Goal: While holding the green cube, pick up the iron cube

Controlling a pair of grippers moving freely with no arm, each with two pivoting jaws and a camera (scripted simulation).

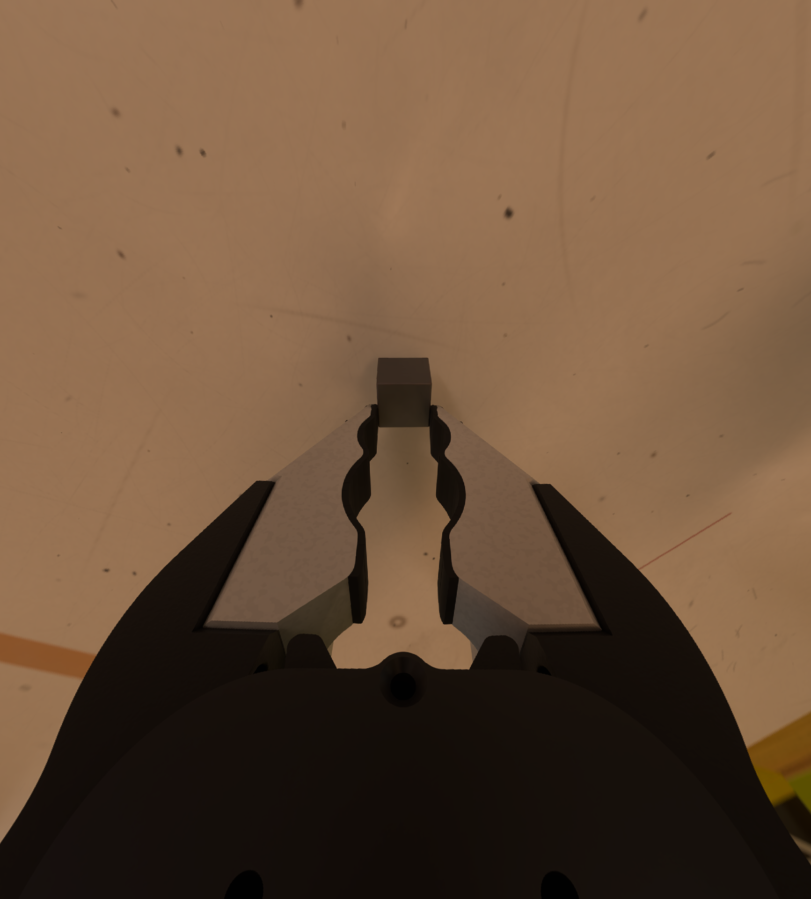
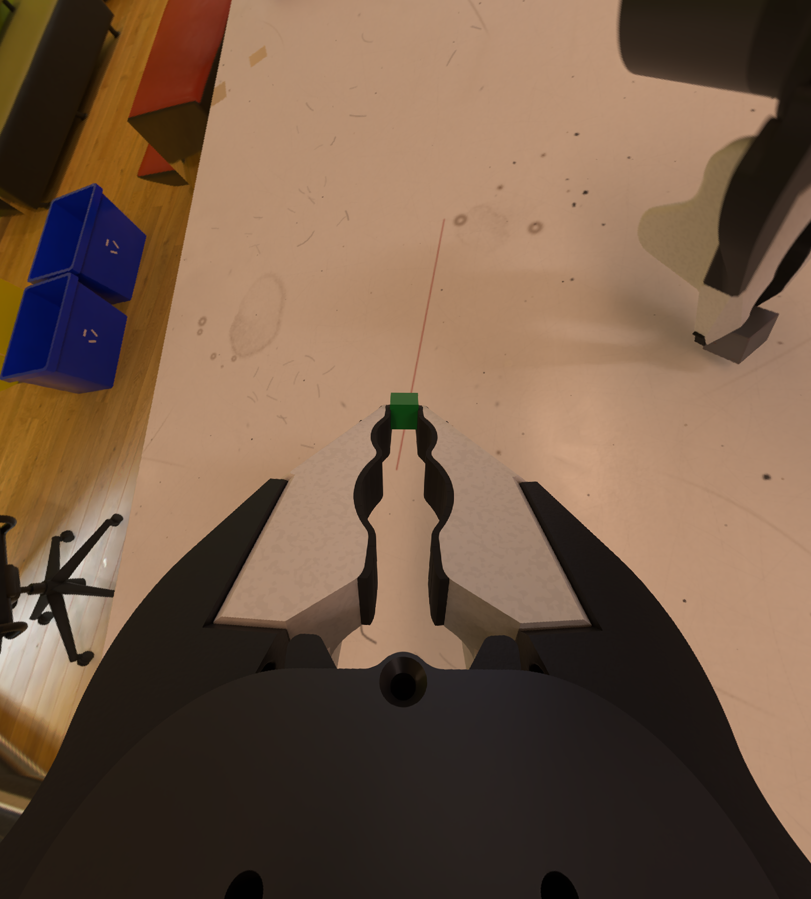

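The left tongs (image 1: 403,413) grip the small dark-grey iron cube (image 1: 403,391) at their tips over the scuffed beige table (image 1: 588,243), with bare surface all around. The right tongs (image 2: 404,417) clamp the small green cube (image 2: 404,411); the table's edge runs at nine o'clock, above two blue plastic bins (image 2: 77,287). The iron cube's underside is hidden.

Scuffed tan table (image 2: 564,486) — wood floor (image 2: 53,462), two blue bins (image 2: 72,292), office chair (image 2: 14,588).
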